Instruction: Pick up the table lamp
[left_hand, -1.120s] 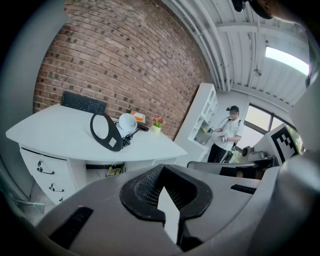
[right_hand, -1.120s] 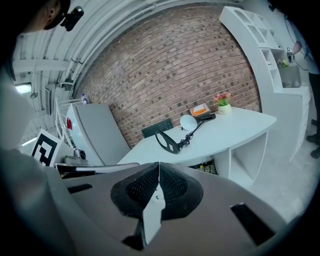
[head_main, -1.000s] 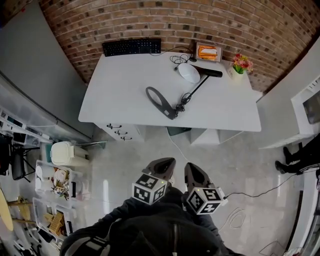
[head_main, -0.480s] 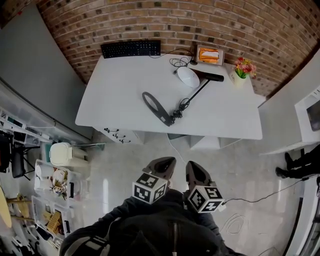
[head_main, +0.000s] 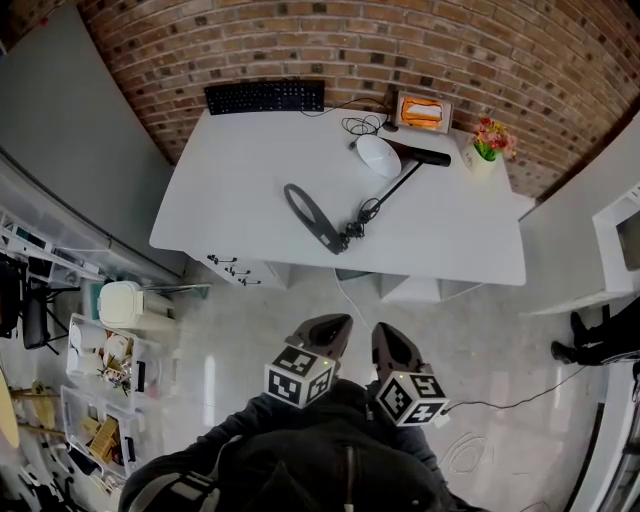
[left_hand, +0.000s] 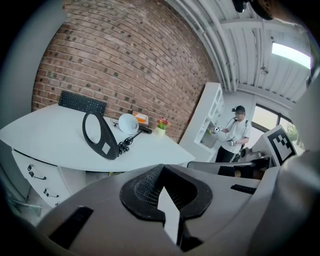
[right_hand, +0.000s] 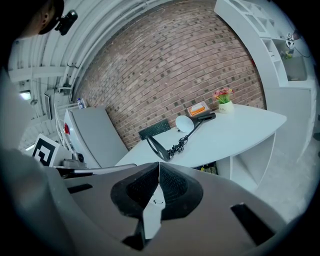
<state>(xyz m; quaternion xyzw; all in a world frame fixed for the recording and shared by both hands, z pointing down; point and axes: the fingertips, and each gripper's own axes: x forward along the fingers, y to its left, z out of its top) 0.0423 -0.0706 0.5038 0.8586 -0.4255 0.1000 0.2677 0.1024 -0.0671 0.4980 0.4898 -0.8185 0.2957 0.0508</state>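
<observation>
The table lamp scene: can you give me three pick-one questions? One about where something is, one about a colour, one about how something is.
1. Where is the keyboard? A on the floor; B at the table's back edge by the brick wall; C under the lamp.
2. What colour is the table lamp's shade? A red; B green; C white.
3. How are the left gripper's jaws? A shut, empty; B wide open; C holding the lamp.
Answers: B, it lies beside the wall; C, the shade looks white; A, the jaws meet with nothing between.
</observation>
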